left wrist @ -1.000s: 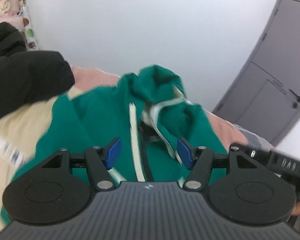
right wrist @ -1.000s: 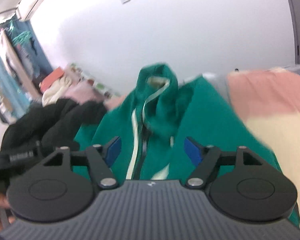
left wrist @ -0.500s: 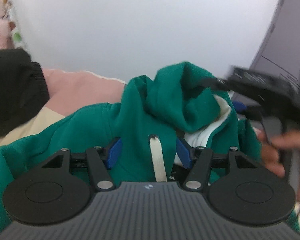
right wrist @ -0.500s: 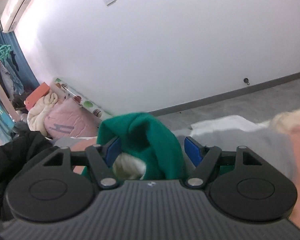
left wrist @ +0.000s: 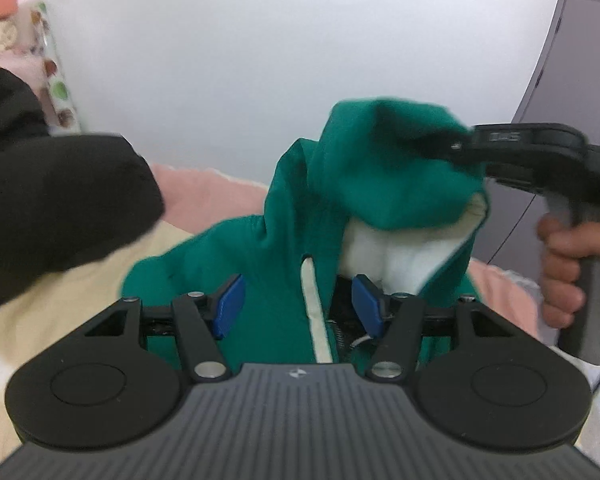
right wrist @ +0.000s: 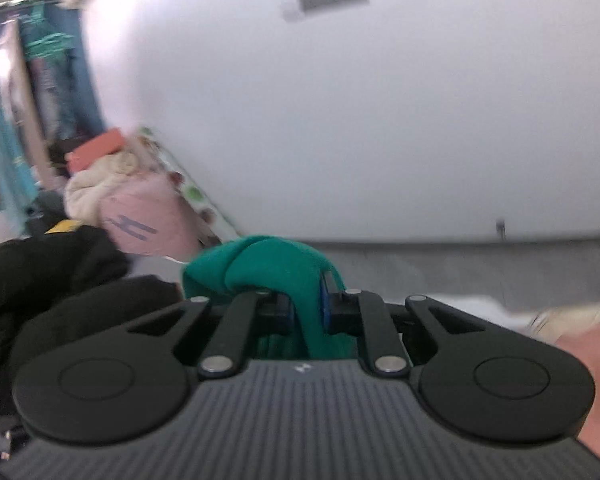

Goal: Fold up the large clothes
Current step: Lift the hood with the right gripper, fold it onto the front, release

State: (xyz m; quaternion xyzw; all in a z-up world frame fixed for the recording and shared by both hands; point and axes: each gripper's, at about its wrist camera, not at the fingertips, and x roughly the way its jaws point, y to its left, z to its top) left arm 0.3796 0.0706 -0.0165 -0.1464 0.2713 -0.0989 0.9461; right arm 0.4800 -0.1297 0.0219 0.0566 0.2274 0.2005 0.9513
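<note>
A green zip hoodie with a cream lining and cream drawstrings lies on the bed. My right gripper is shut on the green hood and holds it up; it also shows in the left wrist view, pinching the hood's top from the right. My left gripper is open, its blue pads on either side of the hoodie's collar and a drawstring, not gripping.
A black garment lies at the left on the pink and cream bedding. A pile of pink and cream laundry sits by the white wall. A grey door stands at the right.
My right gripper closed on the hood and lifted it. My left gripper stayed open over the collar while the view shifted slightly.
</note>
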